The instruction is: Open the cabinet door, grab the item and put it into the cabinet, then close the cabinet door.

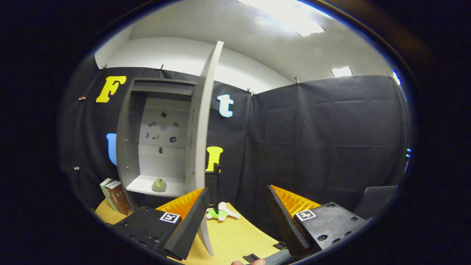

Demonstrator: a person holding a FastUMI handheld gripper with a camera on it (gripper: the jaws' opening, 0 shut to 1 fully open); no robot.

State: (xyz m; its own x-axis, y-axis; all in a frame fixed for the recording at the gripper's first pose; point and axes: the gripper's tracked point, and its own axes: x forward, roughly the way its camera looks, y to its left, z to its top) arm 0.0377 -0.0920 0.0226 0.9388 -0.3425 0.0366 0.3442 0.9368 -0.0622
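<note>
Black cloth walls enclose the booth, with a white ceiling and bright light panels above, and a pale wooden table (pixel 235 235) forms the work surface. On this table, at about ten o'clock from the fingers, we see the grey cabinet (pixel 127 147) standing upright with its interior exposed. Its back panel carries several small dark marks, too small for us to identify. On the cabinet's bottom shelf rests the item, a small pale green pear-shaped object (pixel 159 184), sitting upright near the shelf's middle.

The cabinet door (pixel 200 129) is swung wide open, so that we view it nearly edge-on. It rises at roughly twelve o'clock from the left finger, and its lower corner reaches down between the two fingers, just beside the inner face of the left one. We cannot tell whether the door touches that finger.

The gripper (pixel 235 221) has its fingers set well apart, with nothing clamped between them. Each finger has a black ribbed pad, an orange backing and a black mount bearing a square marker.

Two books (pixel 116 197) stand leaning against the cabinet's left side, at nine o'clock from the left finger. Beyond the fingers, a black stand (pixel 216 184) rises from the table, and a green and white toy (pixel 220 213) lies at its foot. A fingertip (pixel 250 262) shows at six o'clock.
</note>
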